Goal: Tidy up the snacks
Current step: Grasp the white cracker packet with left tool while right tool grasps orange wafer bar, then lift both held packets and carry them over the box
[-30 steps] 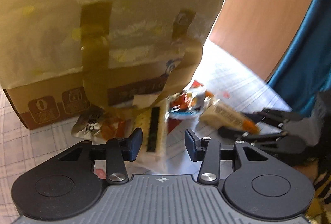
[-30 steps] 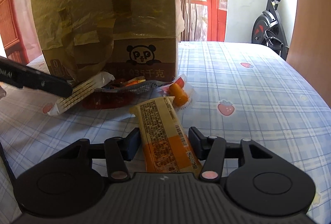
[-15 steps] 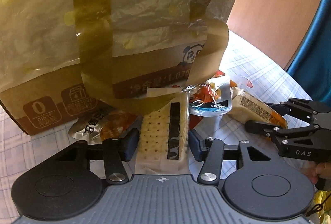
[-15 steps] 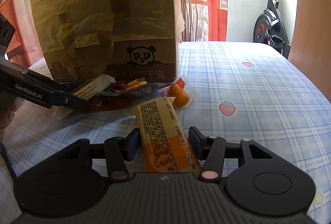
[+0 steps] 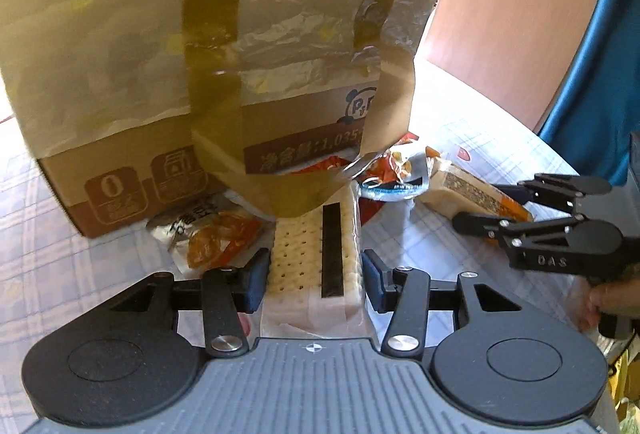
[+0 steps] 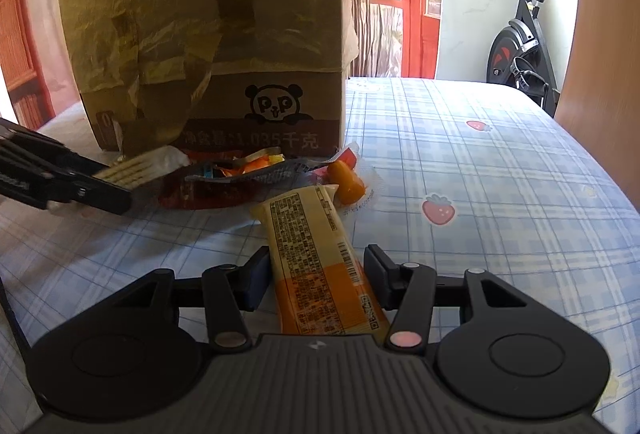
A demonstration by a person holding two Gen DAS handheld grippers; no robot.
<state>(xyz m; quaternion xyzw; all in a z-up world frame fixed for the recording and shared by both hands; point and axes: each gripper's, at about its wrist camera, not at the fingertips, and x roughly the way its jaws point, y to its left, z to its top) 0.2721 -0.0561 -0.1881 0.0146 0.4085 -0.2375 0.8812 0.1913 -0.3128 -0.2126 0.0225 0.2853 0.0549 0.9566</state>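
A pile of snack packets lies in front of a tall cardboard box (image 5: 168,81) with a panda logo, also in the right wrist view (image 6: 224,45). My left gripper (image 5: 314,274) is shut on a pale cracker pack with a black stripe (image 5: 316,254), and the pack shows in the right wrist view (image 6: 128,171). My right gripper (image 6: 316,274) is shut on a yellow and orange snack bar (image 6: 316,258), also in the left wrist view (image 5: 468,193). An orange jelly cup (image 6: 348,179) and a red and silver packet (image 6: 224,181) lie by the box.
A plaid tablecloth with strawberry prints (image 6: 480,173) covers the table. A silver and orange packet (image 5: 212,230) lies left of the cracker pack. Loose tape and plastic film (image 5: 288,137) hang down the box front. An exercise bike (image 6: 520,45) stands beyond the table.
My left gripper moved forward around the cracker pack and closed on it. My right gripper kept hold of the snack bar and barely moved.
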